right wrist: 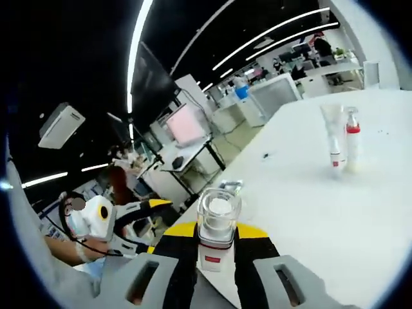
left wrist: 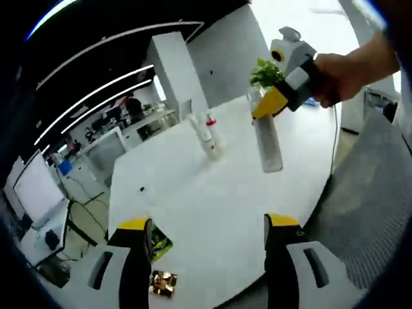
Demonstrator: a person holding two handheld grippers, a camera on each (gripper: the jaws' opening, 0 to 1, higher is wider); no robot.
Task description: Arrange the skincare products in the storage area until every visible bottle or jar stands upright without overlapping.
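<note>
Between the right gripper (right wrist: 215,248) jaws, nearest the lens, we see a clear bottle (right wrist: 217,228) with a red label, clamped on both sides. From the left gripper view we see that bottle (left wrist: 266,138) standing upright on the white table (left wrist: 212,206) with the right gripper (left wrist: 273,102) closed on its top, a person's hand (left wrist: 341,77) behind it. Just left of that bottle, near but apart, we make out a white tube (left wrist: 201,132) and a small red-collared bottle (left wrist: 212,131) side by side, seemingly touching. Behind the clear bottle we see a green plant (left wrist: 265,72). Our left gripper (left wrist: 209,235) jaws stand wide apart, holding nothing. Toward the near table edge, what looks like a green packet (left wrist: 159,244) and a gold wrapper (left wrist: 163,283) lie blurred.
</note>
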